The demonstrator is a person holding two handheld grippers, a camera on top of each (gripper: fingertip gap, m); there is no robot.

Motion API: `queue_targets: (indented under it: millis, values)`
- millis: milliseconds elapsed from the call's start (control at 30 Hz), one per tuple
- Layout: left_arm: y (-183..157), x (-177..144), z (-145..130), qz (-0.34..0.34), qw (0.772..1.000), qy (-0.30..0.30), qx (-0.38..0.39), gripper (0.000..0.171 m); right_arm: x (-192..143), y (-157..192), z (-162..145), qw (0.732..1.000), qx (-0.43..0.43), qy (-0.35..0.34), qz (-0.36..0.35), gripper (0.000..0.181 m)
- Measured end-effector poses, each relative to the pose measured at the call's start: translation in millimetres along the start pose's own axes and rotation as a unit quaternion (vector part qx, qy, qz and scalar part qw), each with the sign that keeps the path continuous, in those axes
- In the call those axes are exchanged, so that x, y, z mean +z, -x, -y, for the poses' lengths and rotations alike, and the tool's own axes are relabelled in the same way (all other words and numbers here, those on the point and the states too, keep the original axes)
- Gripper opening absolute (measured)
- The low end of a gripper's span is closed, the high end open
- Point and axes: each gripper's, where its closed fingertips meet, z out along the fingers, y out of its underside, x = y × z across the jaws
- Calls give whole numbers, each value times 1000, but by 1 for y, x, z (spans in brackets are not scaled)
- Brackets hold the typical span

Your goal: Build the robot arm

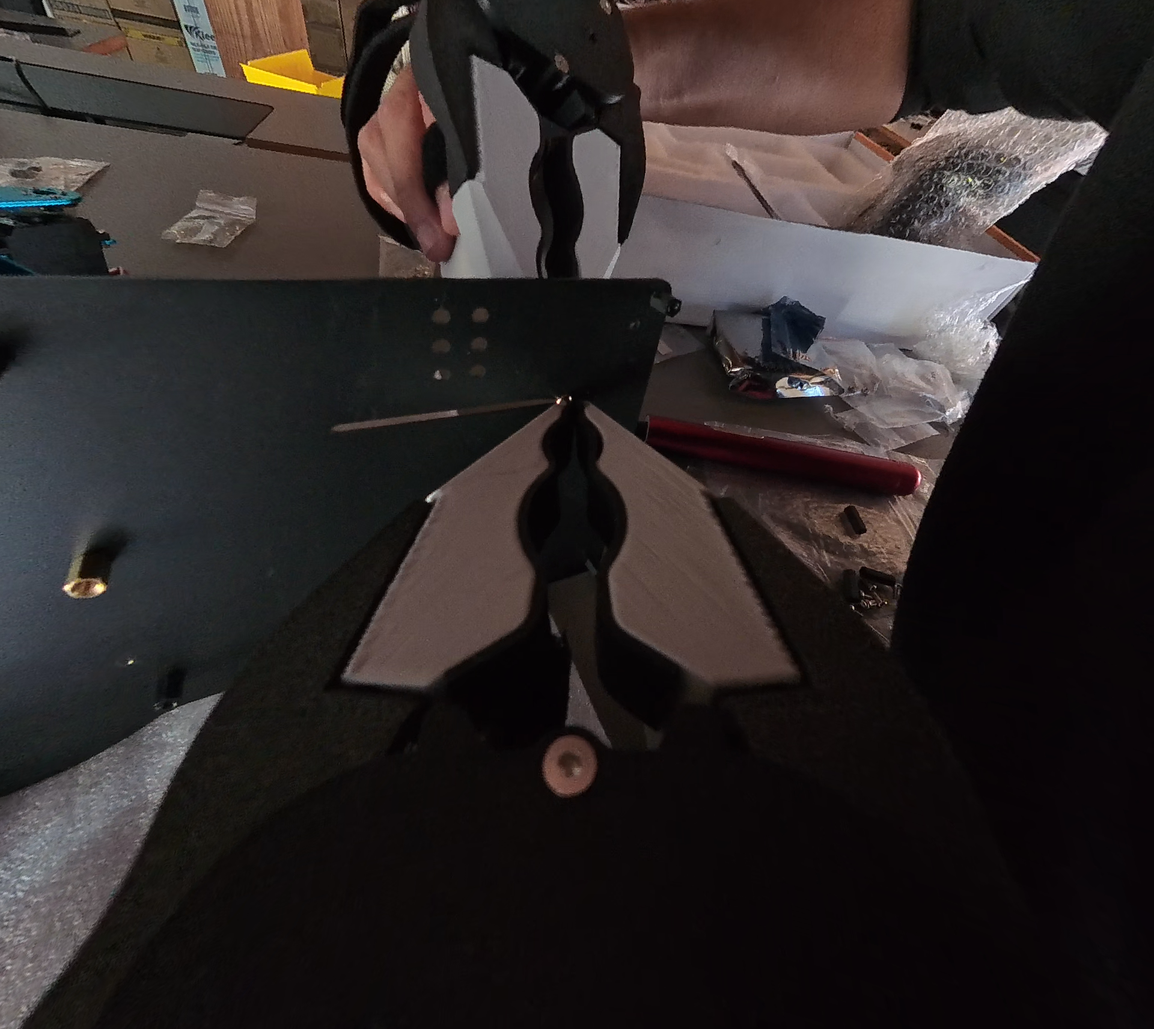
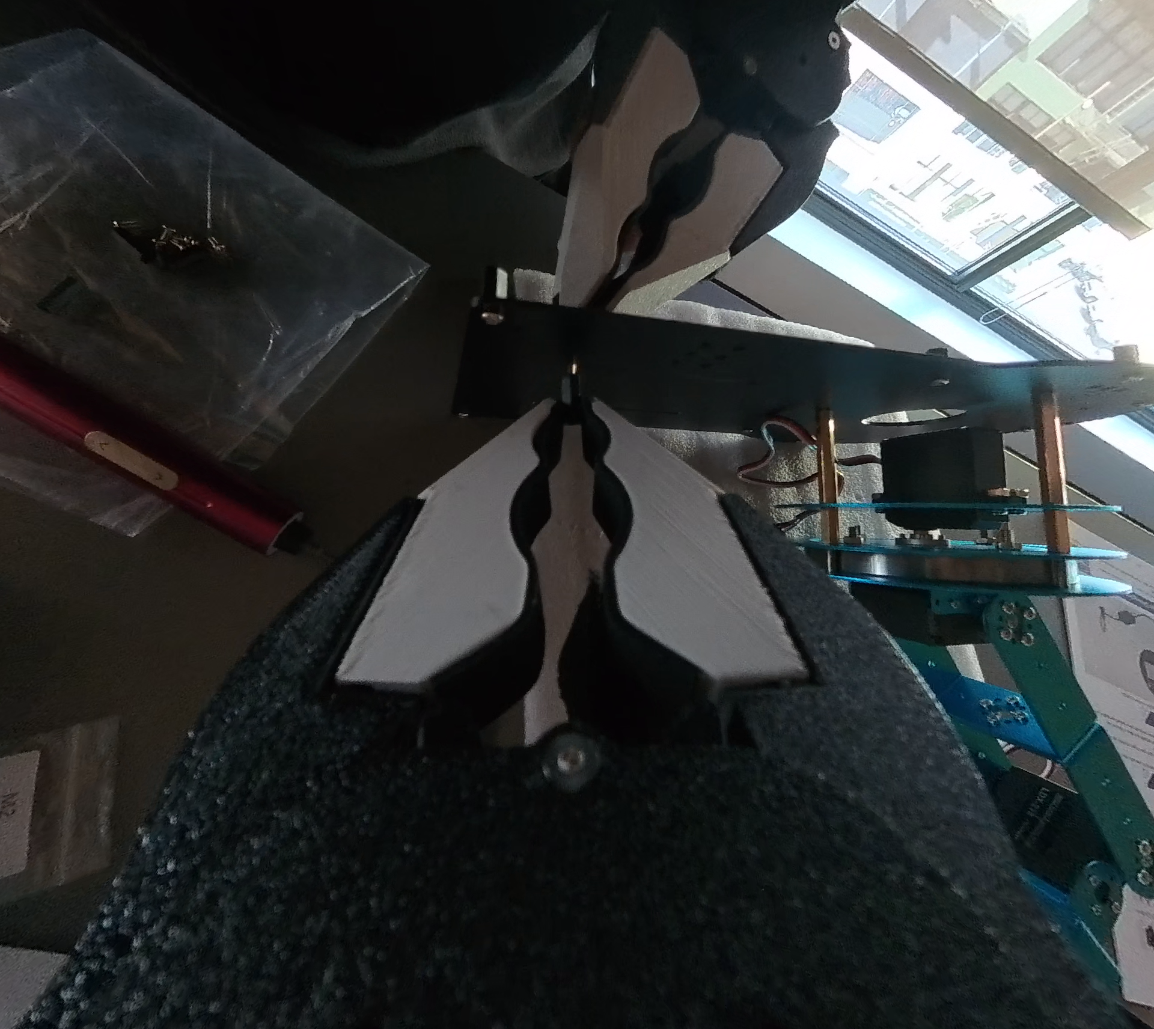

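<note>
A black metal plate (image 1: pixel 250 437) with holes and a slot lies under my left gripper (image 1: pixel 571 406). The left gripper is shut, its tips pressing a small shiny screw (image 1: pixel 566 398) onto the plate's top. My right gripper (image 2: pixel 571 412) comes up from below the plate (image 2: pixel 687 343), shut on a small black standoff (image 2: pixel 571 388) held against the underside. In the left wrist view the right gripper (image 1: pixel 556 249) dips behind the plate's far edge. In the right wrist view the left gripper (image 2: pixel 593 303) touches the plate from above.
Brass posts (image 2: pixel 827 474), a black servo (image 2: pixel 937 468) and blue discs (image 2: pixel 961 549) hang under the plate. A red tool handle (image 1: pixel 780 459) lies to the right, near loose black parts (image 1: pixel 868 587), plastic bags (image 1: pixel 887 374) and a white foam box (image 1: pixel 812 262). A brass standoff (image 1: pixel 87 568) stands on the plate. The grippers are tip to tip, or close to it. From either gripper's tips it is about 15 cm to the red tool handle (image 1: pixel 780 459).
</note>
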Motion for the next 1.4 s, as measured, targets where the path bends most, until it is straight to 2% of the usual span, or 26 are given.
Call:
queue_targets:
  millis: [233, 333, 467, 567, 667, 800, 867, 1067, 1233, 1300, 1400]
  values:
    - [1, 0, 0, 1, 1000, -1, -5, 0, 1, 2, 0, 1000, 16, 7, 4, 5]
    - [1, 0, 0, 4, 1000, -2, -6, 0, 1, 3, 0, 996, 80, 8, 27, 5]
    - [1, 0, 1, 3, 1000, -1, -7, 0, 1, 6, -1, 980, 176, -6, 90, 5]
    - [1, 1, 1, 4, 1000, -1, -7, 0, -1, 9, 0, 944, 283, -26, 168, 4]
    - [1, 1, 1, 4, 1000, 0, -4, 0, -1, 10, 1, 907, 351, -45, 230, 5]
    - [1, 2, 1, 3, 1000, 1, -1, 0, -3, 11, 2, 825, 461, -63, 320, 4]
    - [1, 2, 1, 3, 1000, 2, 1, 0, -2, 11, 2, 811, 476, -70, 334, 4]
    - [1, 2, 1, -1, 1000, 4, 2, 0, -9, 0, 5, 835, 457, -94, 292, 4]
    - [2, 2, 2, -3, 1000, 5, 0, 0, -12, 4, -10, 883, 399, -24, 246, 4]
    - [2, 2, 2, -4, 1000, 4, -2, 0, -12, 8, -10, 915, 339, -25, 217, 4]
    - [2, 2, 2, -6, 1000, 4, -5, 0, -2, 0, -8, 975, 188, -39, 110, 5]
